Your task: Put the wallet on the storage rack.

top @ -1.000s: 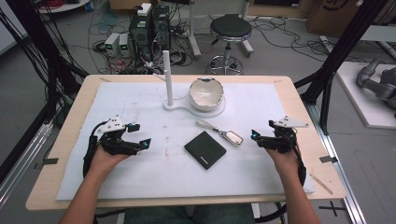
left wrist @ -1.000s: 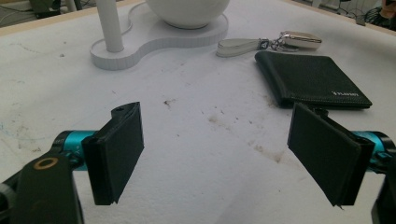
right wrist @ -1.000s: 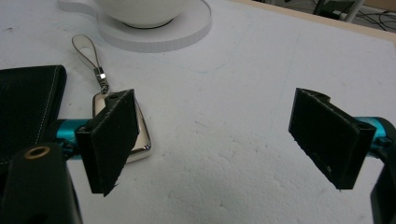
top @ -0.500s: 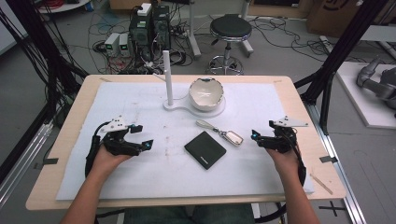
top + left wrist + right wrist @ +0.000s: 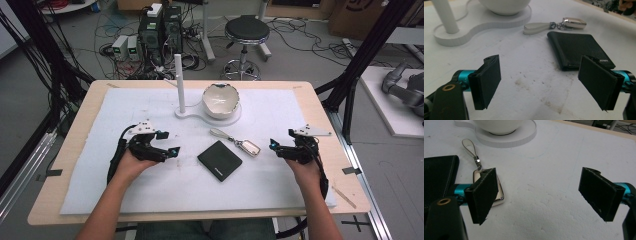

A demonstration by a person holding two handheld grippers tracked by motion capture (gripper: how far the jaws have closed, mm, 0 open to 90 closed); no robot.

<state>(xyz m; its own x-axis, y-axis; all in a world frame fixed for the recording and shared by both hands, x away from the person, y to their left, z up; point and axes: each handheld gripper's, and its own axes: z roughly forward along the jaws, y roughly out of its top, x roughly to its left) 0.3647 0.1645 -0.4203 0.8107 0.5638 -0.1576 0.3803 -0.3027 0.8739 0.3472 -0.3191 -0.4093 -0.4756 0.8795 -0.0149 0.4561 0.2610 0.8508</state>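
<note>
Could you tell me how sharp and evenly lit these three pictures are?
High view: soft even light, faint shadows, slightly blurry overall. Left gripper view: wallet fairly sharp, bowl blown out white. Right gripper view: key fob glary, wallet dark.

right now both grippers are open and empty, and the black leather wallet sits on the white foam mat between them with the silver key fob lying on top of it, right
Not quite. The silver key fob lies on the white foam mat beside the black leather wallet, toward the right gripper, not on top of it; the high view shows this. The rest holds: the left gripper and the right one are open and empty, with the wallet between them.
</note>
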